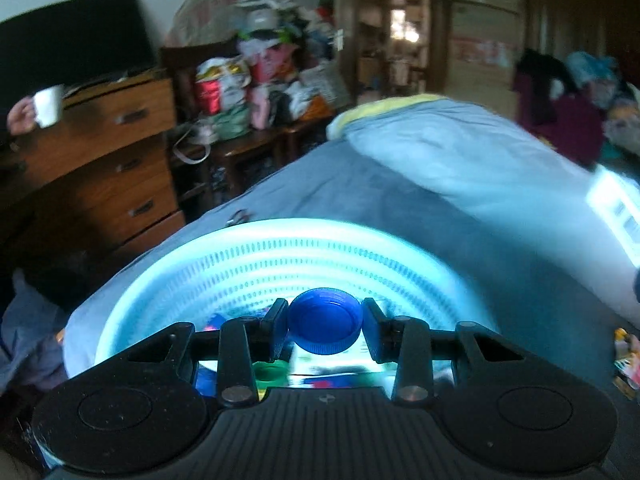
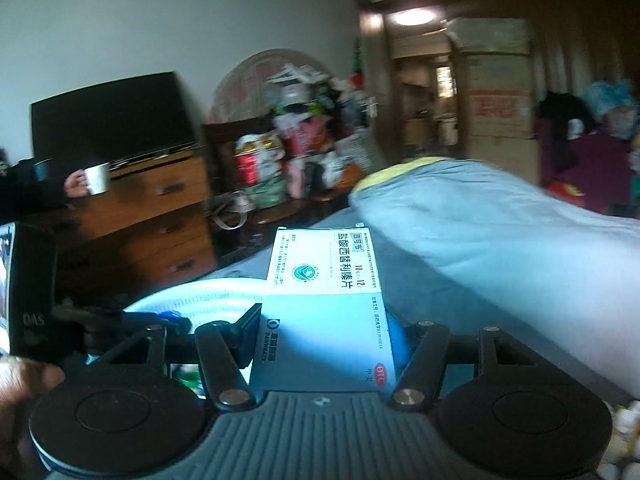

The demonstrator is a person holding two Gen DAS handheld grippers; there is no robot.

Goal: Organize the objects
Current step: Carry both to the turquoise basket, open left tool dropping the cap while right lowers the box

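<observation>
In the left wrist view my left gripper (image 1: pixel 325 326) is shut on a blue bottle cap (image 1: pixel 325 320), held just above a pale blue slotted basket (image 1: pixel 280 256) on the bed. Inside the basket, under the fingers, lie a green cap (image 1: pixel 272 374) and other small colourful items, blurred. In the right wrist view my right gripper (image 2: pixel 326 332) is shut on a white and blue medicine box (image 2: pixel 324 312), standing upright between the fingers. The same basket (image 2: pixel 212 296) shows low at the left, with the left gripper's dark body (image 2: pixel 32 292) over it.
The bed has a blue-grey cover (image 1: pixel 400 184) and a rolled light blue quilt (image 1: pixel 460 148). A wooden dresser (image 1: pixel 120 168) with a television stands left. A person's hand holds a white mug (image 1: pixel 48 105) there. Piled bags (image 1: pixel 256 80) fill the far corner.
</observation>
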